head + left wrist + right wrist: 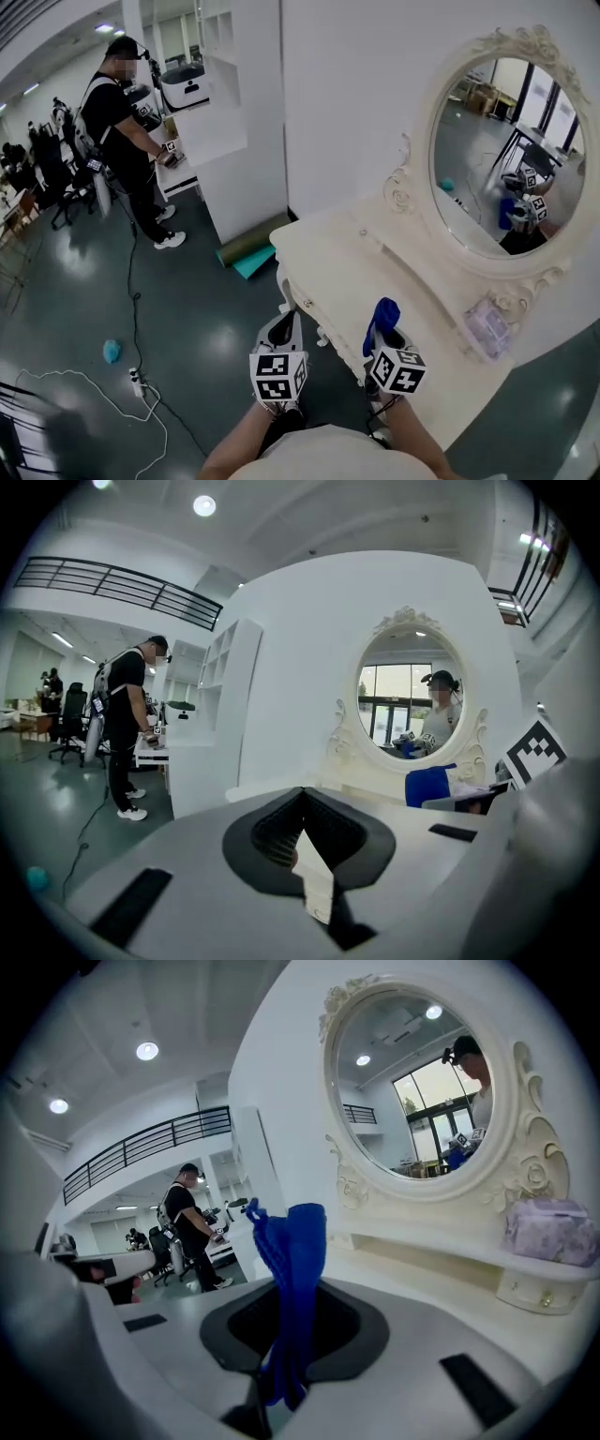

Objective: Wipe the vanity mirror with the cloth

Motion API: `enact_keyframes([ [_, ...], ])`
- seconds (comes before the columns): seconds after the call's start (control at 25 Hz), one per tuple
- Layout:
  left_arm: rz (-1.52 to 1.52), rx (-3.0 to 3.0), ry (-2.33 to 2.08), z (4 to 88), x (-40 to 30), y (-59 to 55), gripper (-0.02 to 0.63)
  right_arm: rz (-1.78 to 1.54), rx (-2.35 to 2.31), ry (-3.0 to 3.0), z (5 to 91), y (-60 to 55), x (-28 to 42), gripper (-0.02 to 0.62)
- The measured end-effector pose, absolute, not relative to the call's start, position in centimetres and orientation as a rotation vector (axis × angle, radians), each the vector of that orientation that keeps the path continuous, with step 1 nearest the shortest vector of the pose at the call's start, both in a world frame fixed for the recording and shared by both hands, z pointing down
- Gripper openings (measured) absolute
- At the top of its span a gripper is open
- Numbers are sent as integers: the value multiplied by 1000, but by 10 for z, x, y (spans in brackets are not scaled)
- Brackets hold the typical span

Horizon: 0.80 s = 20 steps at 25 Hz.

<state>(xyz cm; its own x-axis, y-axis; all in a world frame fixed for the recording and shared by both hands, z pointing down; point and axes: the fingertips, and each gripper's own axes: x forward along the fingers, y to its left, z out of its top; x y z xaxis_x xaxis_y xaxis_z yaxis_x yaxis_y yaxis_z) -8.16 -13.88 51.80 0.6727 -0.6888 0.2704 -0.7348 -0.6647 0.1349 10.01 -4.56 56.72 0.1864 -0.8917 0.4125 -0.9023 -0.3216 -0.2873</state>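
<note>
The blue cloth (296, 1265) is clamped in the right tongs (382, 330) and sticks up from between them over the near edge of the white worktop (352, 267). The left tongs (285, 321) are held closed with nothing between them, just to the left of the right tongs and beside the worktop's near corner. The oval mirror (502, 155) is seen ahead and to the right of both tongs, well apart from the cloth, with a pale purple pouch (487, 326) lying below its frame.
</note>
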Motion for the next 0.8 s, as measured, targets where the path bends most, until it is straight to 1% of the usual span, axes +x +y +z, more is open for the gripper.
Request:
enact_keyframes([
  [0.2,291,2698,-1068,515,-64,-199,5,811,2470,-1768,564,-96,107,66],
  [0.44,369,2728,-933,532,-37,-240,5,863,2584,-1627,575,-118,131,66],
  [0.8,354,2931,-509,501,63,-270,5,821,2914,-1239,559,-95,198,66],
])
